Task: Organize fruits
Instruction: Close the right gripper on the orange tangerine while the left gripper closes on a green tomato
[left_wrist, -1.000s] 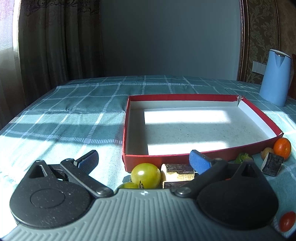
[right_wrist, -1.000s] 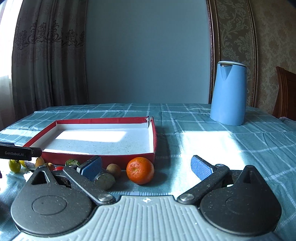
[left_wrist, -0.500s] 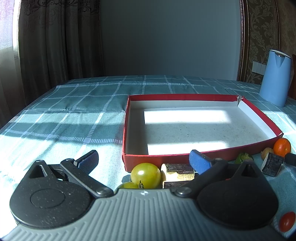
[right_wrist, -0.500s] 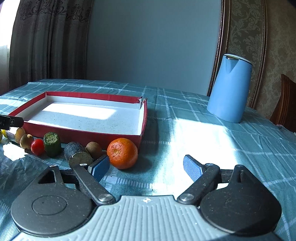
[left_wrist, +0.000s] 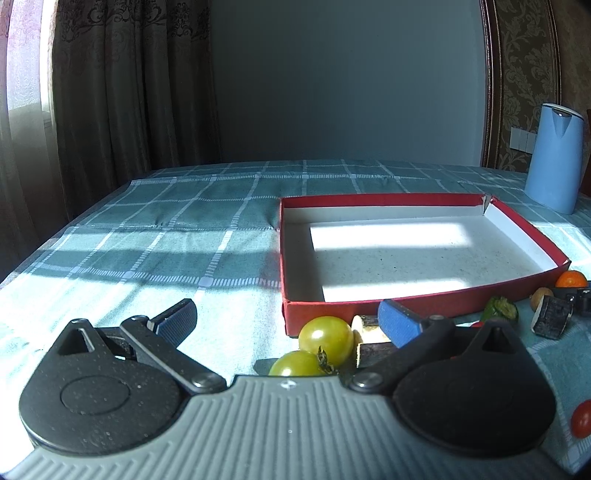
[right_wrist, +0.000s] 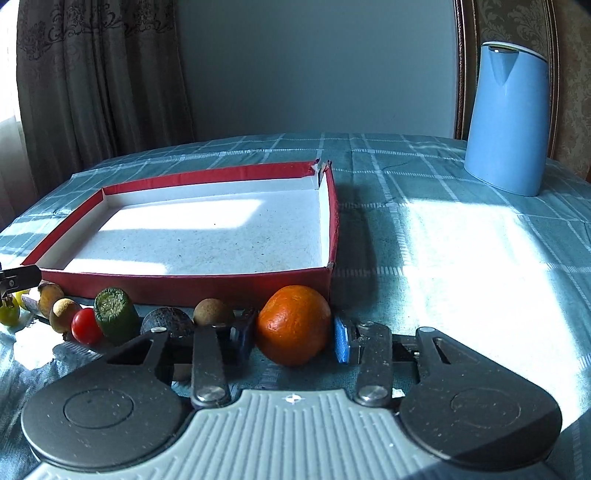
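Note:
An orange (right_wrist: 293, 325) lies on the tablecloth just before the right corner of the red tray (right_wrist: 184, 278). My right gripper (right_wrist: 291, 339) is down around it. Its jaws are closing, with the blue pads (right_wrist: 341, 343) against the fruit's two sides. The orange (left_wrist: 570, 278) also shows at the far right of the left wrist view. My left gripper (left_wrist: 288, 321) hangs open near the tray's (left_wrist: 369, 199) left corner. Two green tomatoes (left_wrist: 325, 339) lie between its fingers, untouched. The tray holds nothing.
A row of small items lies along the tray's front: a red cherry tomato (right_wrist: 85, 325), a green stub (right_wrist: 112, 312), a dark round piece (right_wrist: 166, 321), brown round fruits (right_wrist: 212, 312). A cut wood piece (left_wrist: 369, 332) sits by the green tomatoes. A blue kettle (right_wrist: 506, 118) stands back right.
My right gripper has come forward and down onto the orange, and its jaws have narrowed from wide open to the fruit's sides. The left gripper has stayed put.

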